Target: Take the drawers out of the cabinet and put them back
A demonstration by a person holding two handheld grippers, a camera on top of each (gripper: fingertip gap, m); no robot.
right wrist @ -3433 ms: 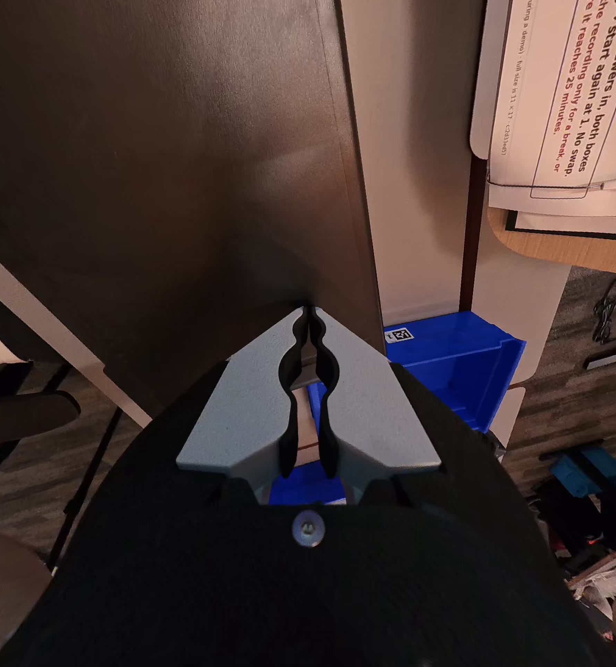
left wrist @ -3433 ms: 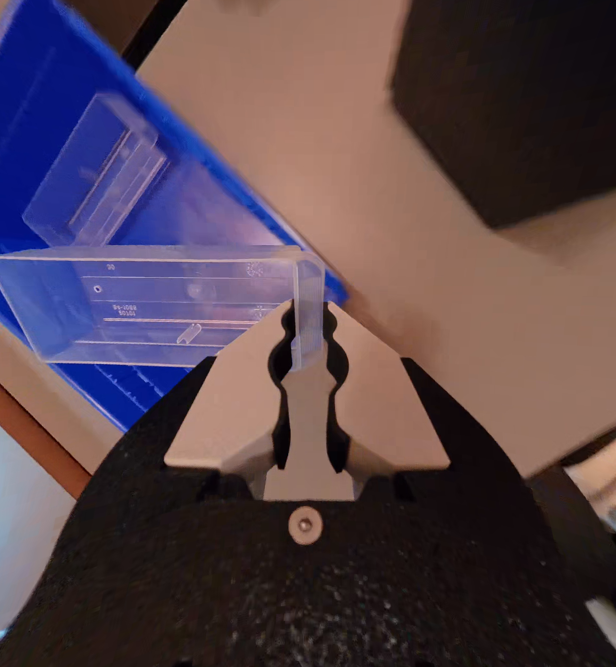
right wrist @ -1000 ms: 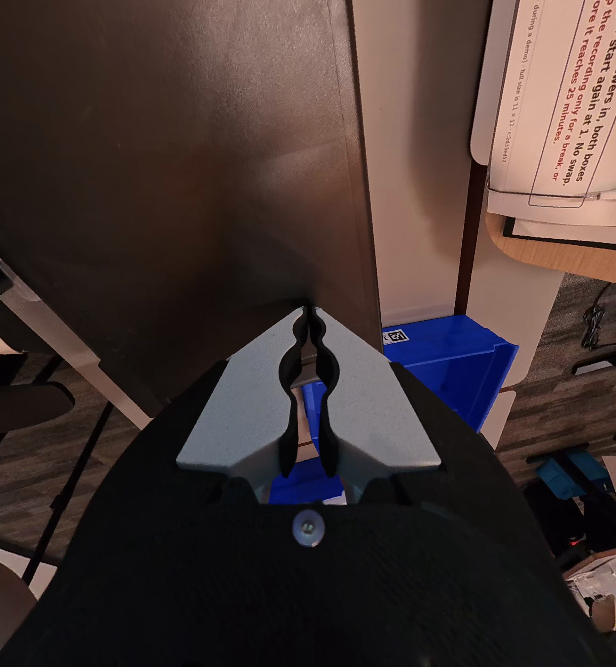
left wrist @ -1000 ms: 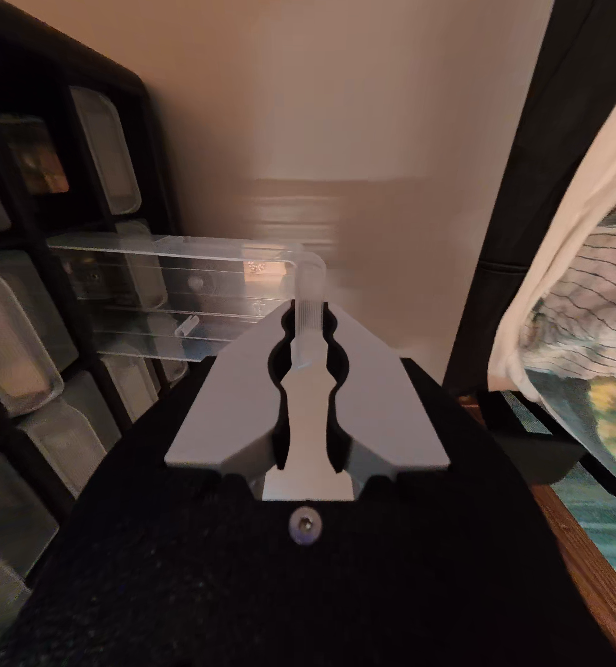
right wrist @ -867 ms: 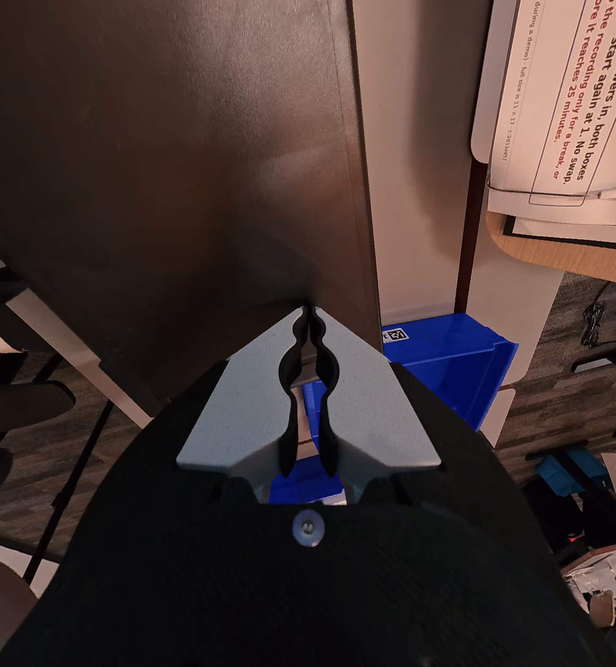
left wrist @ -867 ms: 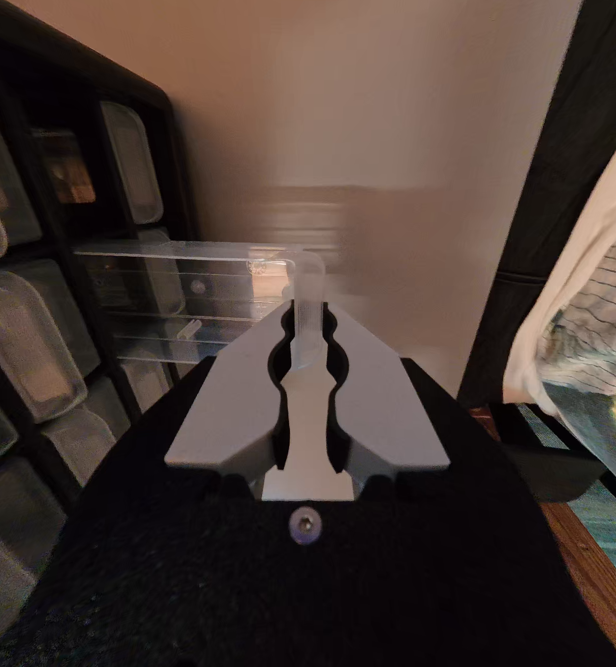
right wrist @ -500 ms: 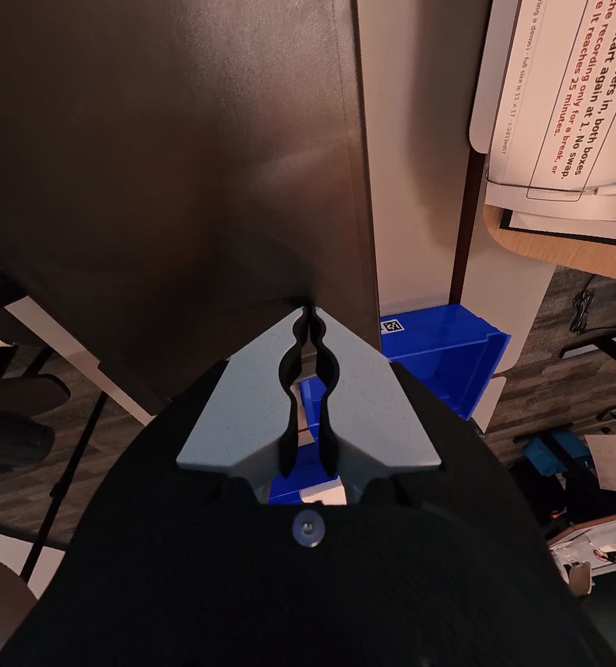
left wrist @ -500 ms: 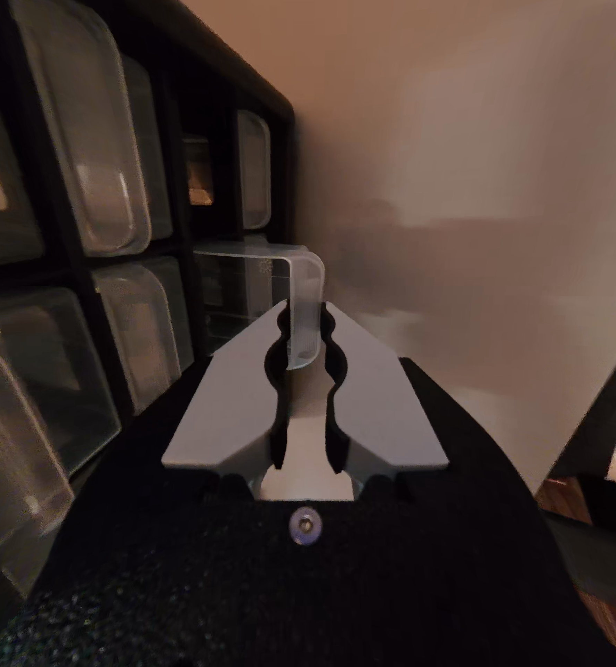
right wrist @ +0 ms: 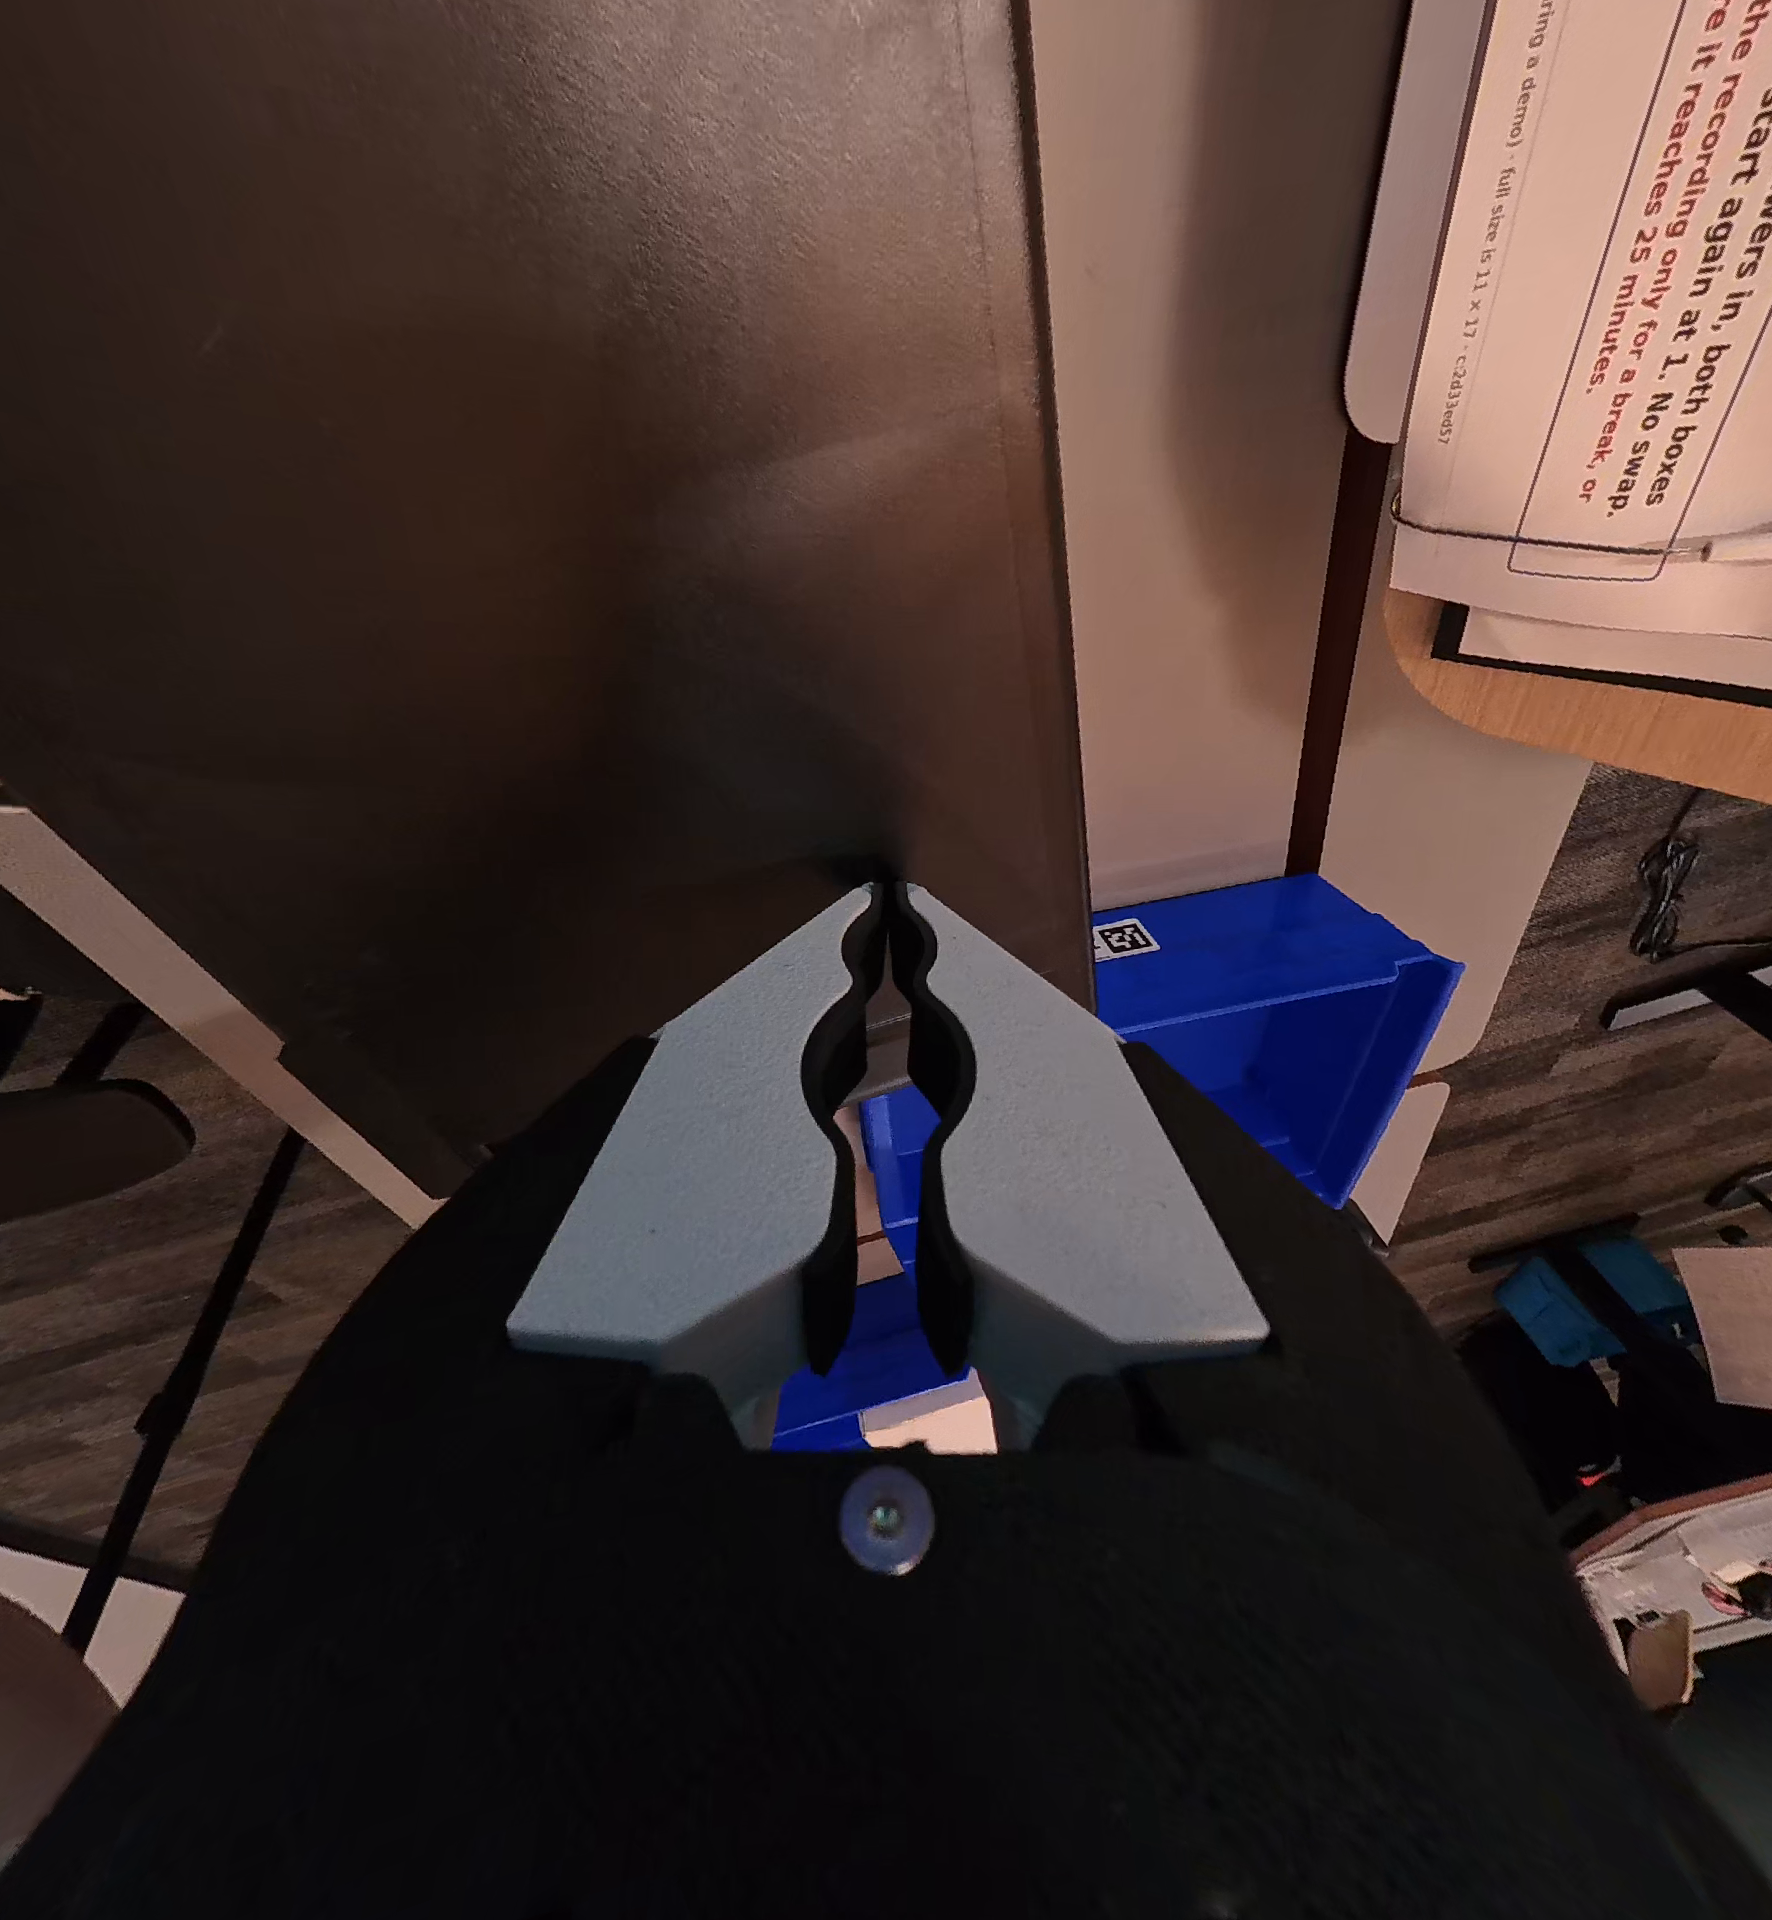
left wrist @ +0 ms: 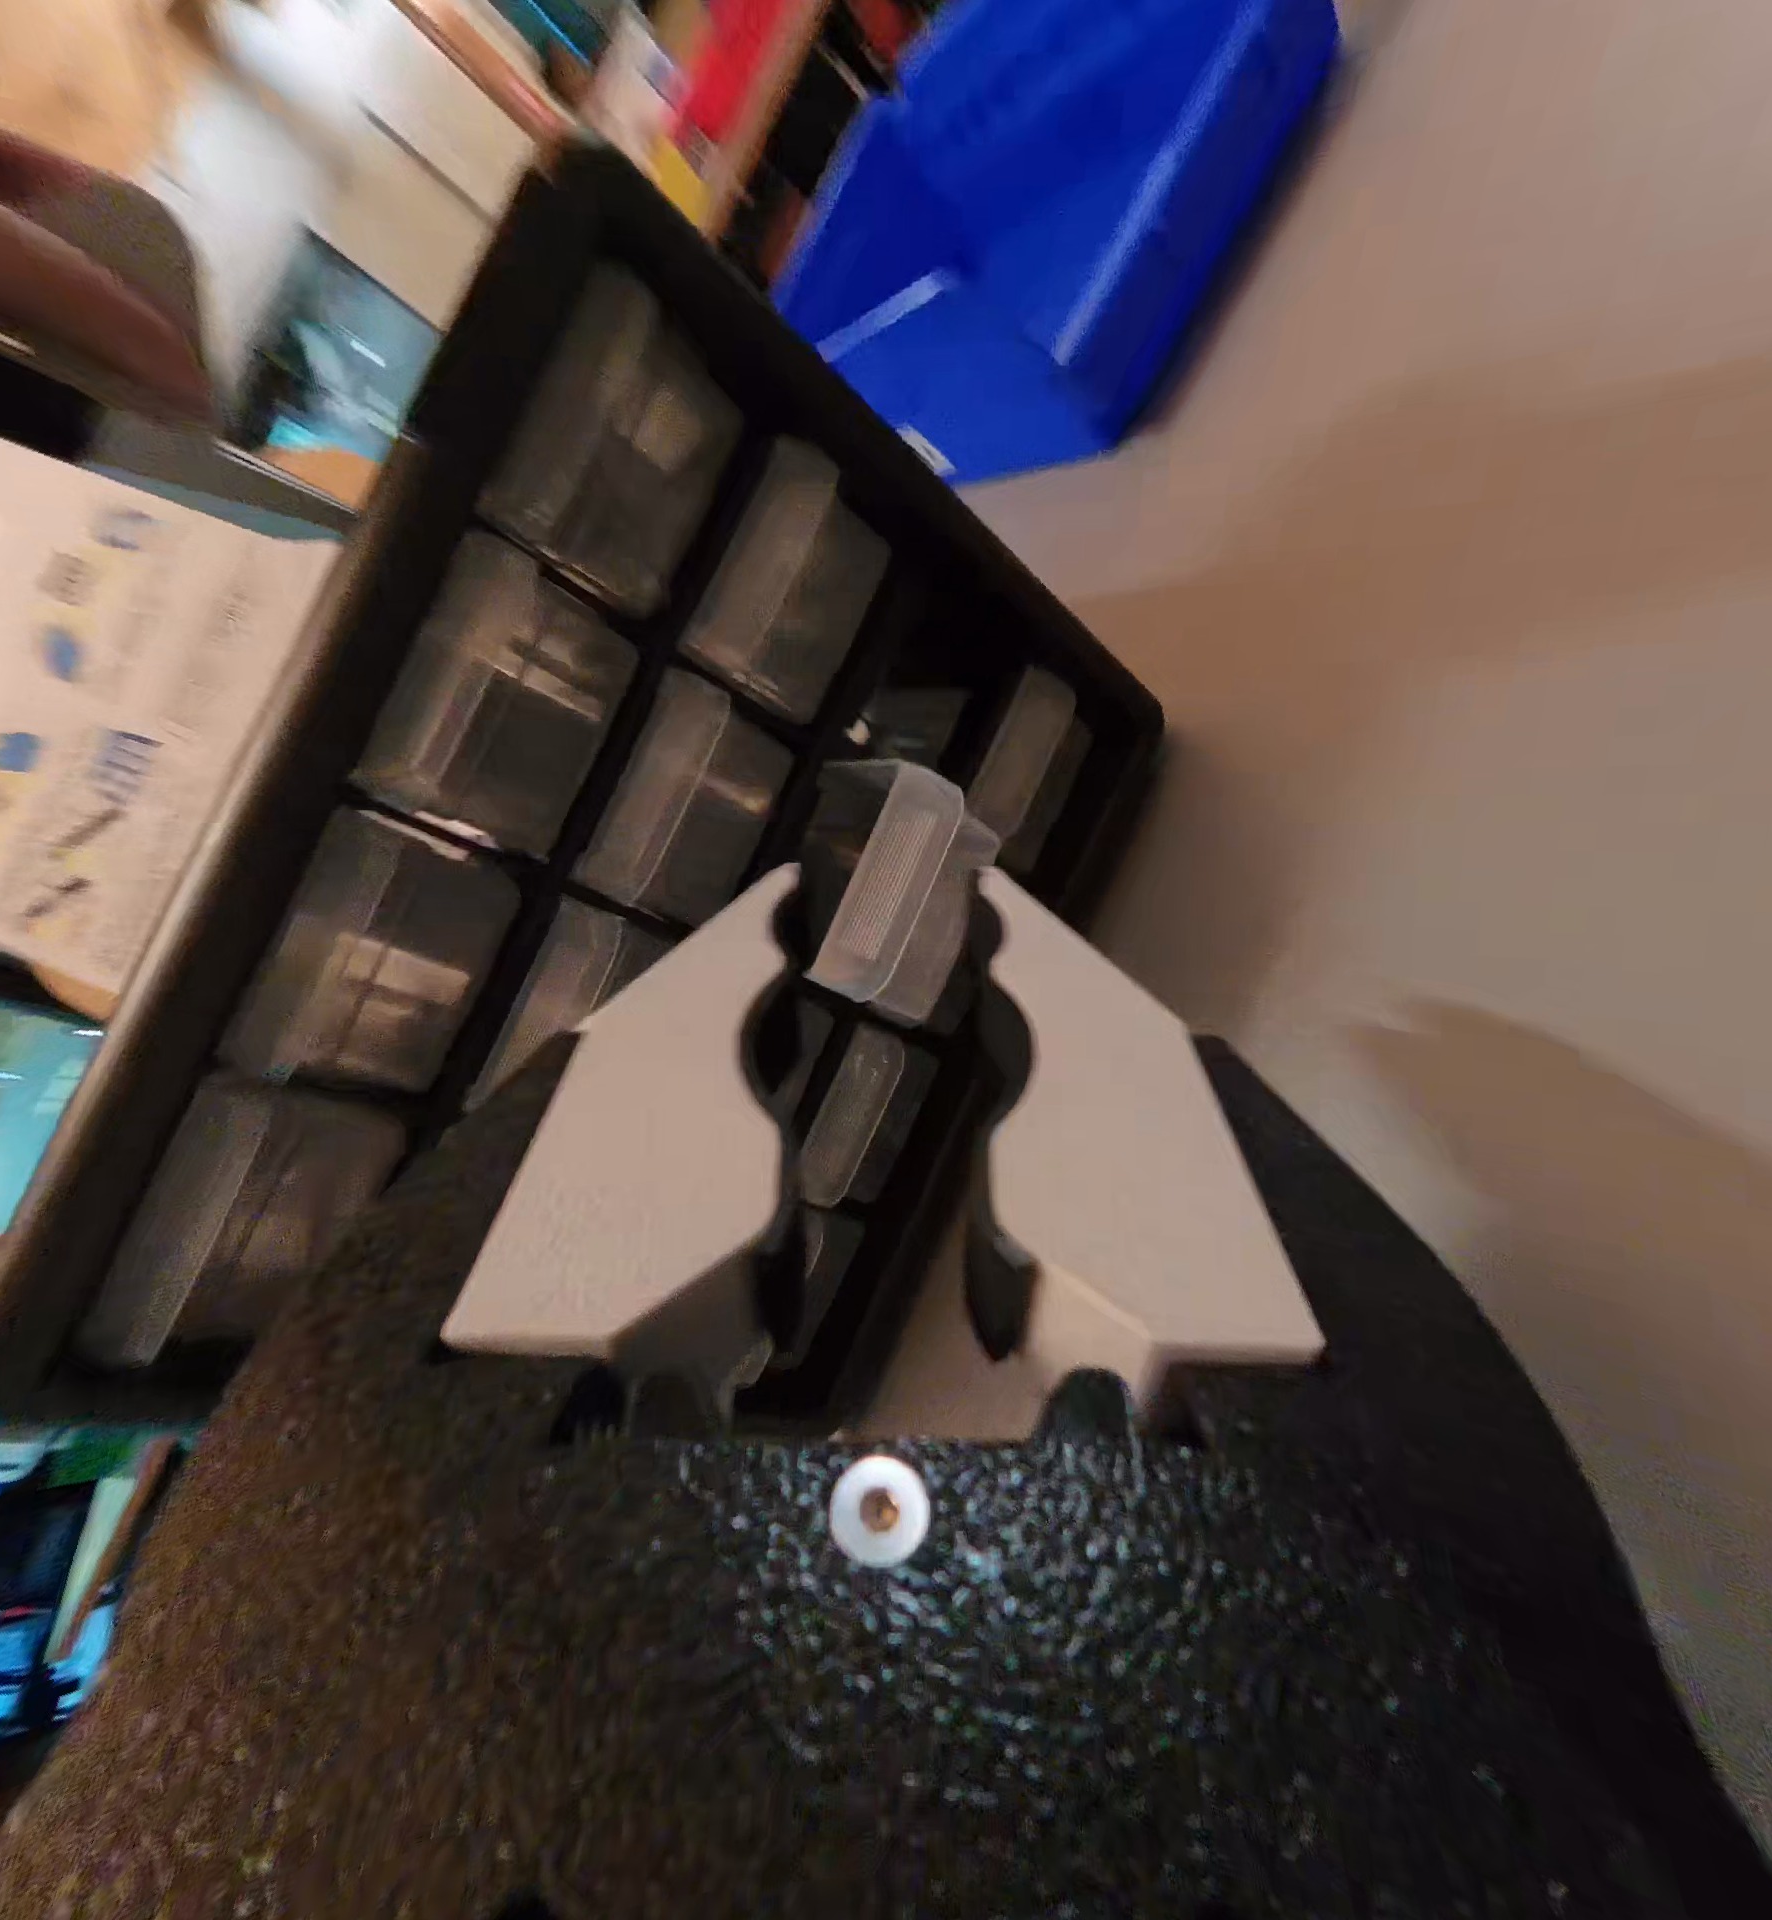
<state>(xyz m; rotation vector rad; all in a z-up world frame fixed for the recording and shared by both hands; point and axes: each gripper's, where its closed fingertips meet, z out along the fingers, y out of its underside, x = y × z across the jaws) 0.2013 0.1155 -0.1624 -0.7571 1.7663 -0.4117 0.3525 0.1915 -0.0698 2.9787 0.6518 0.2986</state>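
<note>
In the left wrist view a black cabinet [left wrist: 1121,717] holds several clear drawers. One clear drawer [left wrist: 887,914] sticks out of a slot in the row nearest the table. Its ribbed handle lies between the fingers of my left gripper [left wrist: 887,878], whose jaws stand apart. Whether a finger touches the handle is unclear. In the right wrist view my right gripper [right wrist: 884,888] is shut with nothing between its jaws. Its tips rest against a plain dark panel of the cabinet [right wrist: 497,468].
A blue bin [left wrist: 1069,208] stands beyond the cabinet on the beige table [left wrist: 1484,623]; it also shows in the right wrist view [right wrist: 1277,1008]. A printed sheet [right wrist: 1640,260] lies on a wooden board at the right. Chairs and clutter are on the floor below.
My left gripper carried the clear drawer from the blue bin to the cabinet and set it into a slot. Its jaws have since opened. My right gripper stayed shut against the cabinet.
</note>
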